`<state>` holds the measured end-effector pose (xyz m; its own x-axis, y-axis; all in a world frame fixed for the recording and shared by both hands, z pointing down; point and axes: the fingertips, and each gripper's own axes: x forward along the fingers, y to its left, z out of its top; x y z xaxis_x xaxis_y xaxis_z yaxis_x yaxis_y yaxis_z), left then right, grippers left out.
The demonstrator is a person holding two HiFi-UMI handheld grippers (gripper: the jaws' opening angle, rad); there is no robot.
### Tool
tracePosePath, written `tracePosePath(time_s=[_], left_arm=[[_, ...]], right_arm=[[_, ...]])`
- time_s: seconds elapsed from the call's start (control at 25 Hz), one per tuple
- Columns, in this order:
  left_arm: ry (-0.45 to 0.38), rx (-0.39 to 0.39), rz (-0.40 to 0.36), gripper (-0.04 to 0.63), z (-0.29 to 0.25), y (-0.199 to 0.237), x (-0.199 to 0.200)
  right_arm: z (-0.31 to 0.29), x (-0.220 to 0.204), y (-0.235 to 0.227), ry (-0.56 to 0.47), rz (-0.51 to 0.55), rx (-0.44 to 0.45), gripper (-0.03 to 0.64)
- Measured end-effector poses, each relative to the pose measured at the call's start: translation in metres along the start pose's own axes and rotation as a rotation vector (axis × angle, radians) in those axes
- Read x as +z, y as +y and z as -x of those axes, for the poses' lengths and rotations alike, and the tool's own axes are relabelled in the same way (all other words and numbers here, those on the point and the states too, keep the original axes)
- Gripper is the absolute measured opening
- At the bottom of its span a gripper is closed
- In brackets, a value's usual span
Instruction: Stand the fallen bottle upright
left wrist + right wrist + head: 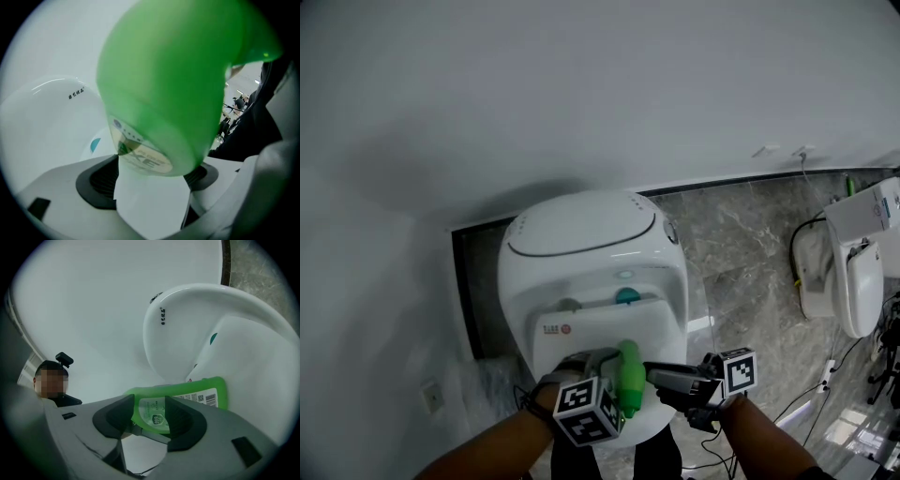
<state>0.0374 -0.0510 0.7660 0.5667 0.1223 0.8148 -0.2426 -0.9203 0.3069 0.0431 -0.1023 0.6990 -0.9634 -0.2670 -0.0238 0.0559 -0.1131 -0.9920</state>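
The green bottle hangs over the front of a white toilet, roughly upright in the head view. It has a printed label and fills most of the left gripper view. My left gripper comes from the lower left and is shut on it, dark pads against its sides. My right gripper reaches in level from the right. In the right gripper view the bottle lies crosswise, with one end between my right gripper's pads, which press on it.
The toilet has a closed lid and a teal button, and stands against a white wall. To the right is grey marble floor, then a second white toilet with cables beside it.
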Motion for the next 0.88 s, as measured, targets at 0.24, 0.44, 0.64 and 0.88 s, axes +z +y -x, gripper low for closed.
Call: tracePosePath(time_s=[0.24, 0.44, 0.64, 0.88], left_arm=[[-0.047, 0.030, 0.044, 0.451, 0.004, -0.002, 0.008], [-0.078, 0.051, 0.063, 0.451, 0.005, 0.002, 0.009], [-0.118, 0.081, 0.057, 0.451, 0.005, 0.004, 0.004], [-0.134, 0.100, 0.095, 0.451, 0.027, -0.009, -0.013]], right_arm=[[0.012, 0.003, -0.001, -0.039, 0.003, -0.032, 0.224], [0.021, 0.007, -0.004, -0.061, 0.009, -0.046, 0.224], [0.025, 0.006, -0.005, -0.065, 0.021, -0.056, 0.224], [0.042, 0.003, 0.004, -0.073, 0.029, -0.097, 0.224]])
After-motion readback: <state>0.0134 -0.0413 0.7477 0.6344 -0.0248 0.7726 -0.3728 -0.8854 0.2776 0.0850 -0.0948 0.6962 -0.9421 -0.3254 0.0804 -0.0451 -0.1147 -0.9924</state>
